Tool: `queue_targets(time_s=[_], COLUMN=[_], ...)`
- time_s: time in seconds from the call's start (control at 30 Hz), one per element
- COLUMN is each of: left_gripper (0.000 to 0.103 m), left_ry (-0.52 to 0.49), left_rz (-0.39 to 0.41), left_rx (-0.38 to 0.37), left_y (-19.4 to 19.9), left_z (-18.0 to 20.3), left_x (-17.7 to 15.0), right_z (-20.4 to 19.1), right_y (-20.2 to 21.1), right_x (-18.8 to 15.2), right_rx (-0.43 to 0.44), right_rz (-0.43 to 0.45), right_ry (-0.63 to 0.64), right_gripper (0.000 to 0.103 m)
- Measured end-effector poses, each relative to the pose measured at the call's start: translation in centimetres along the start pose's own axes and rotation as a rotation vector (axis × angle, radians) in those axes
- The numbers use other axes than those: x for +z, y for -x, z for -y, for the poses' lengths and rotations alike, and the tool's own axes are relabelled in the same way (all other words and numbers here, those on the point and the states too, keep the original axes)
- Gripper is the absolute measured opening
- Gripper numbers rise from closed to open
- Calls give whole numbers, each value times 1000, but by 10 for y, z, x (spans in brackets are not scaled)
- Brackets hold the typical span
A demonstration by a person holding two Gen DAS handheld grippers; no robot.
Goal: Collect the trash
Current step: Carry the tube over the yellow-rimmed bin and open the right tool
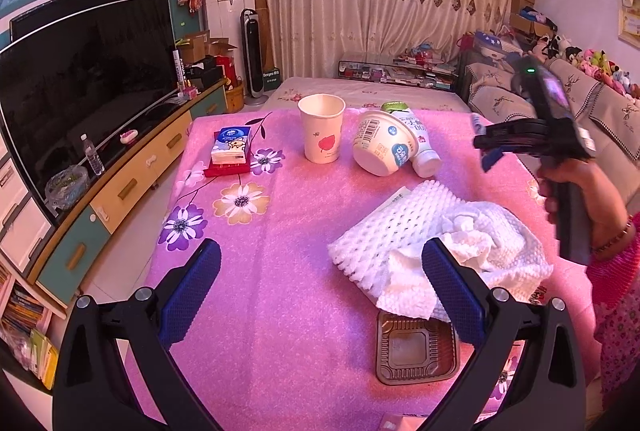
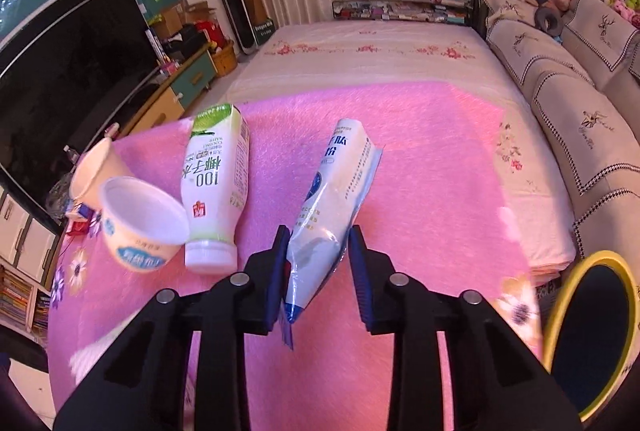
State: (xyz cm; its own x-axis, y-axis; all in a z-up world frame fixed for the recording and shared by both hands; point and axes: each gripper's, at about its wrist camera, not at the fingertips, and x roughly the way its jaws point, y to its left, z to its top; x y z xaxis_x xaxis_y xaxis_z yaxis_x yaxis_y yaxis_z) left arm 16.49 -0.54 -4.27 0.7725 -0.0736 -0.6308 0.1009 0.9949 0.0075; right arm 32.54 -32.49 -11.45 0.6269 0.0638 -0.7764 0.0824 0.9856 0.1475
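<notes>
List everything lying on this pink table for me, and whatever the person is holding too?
pink flowered tablecloth: one, covers the table
paper cup with red leaf: one, cream, upright, far middle
white yogurt tub: one, tipped on its side, beside the cup
white plastic bottle with green top: one, lying down behind the tub
tissue pack: one, blue and white, far left, on a red box
white foam netting: one, near right, with crumpled tissue
brown plastic tray: one, near edge
yellow-rimmed bin: one, right of table
white and blue pouch: one, between right fingers
left gripper: open, empty
right gripper: closing on pouch
</notes>
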Motion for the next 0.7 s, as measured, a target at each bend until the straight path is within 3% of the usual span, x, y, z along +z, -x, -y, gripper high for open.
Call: queue_targets(time_s=[0.17, 0.3, 0.43, 0.57, 0.7], left_gripper=[99, 99, 99, 99, 99], left_ry=[-21, -35, -51, -70, -90], left_rz=[5, 4, -7, -32, -59], left_rx=[-21, -34, -43, -49, -62], left_y=[8, 13, 18, 21, 20], left_z=[11, 22, 33, 42, 54], left_x=[-2, -5, -13, -21, -29], right_z=[57, 138, 205, 254, 269], right_y=[55, 74, 63, 43, 22], right_x=[-29, -56, -90, -125, -139], right_rx=[-65, -239, -373, -422, -429], right_rz=[54, 38, -56, -151, -205], right_ry=[-12, -75, -134, -195, -231], right_gripper=[29, 29, 30, 30, 31])
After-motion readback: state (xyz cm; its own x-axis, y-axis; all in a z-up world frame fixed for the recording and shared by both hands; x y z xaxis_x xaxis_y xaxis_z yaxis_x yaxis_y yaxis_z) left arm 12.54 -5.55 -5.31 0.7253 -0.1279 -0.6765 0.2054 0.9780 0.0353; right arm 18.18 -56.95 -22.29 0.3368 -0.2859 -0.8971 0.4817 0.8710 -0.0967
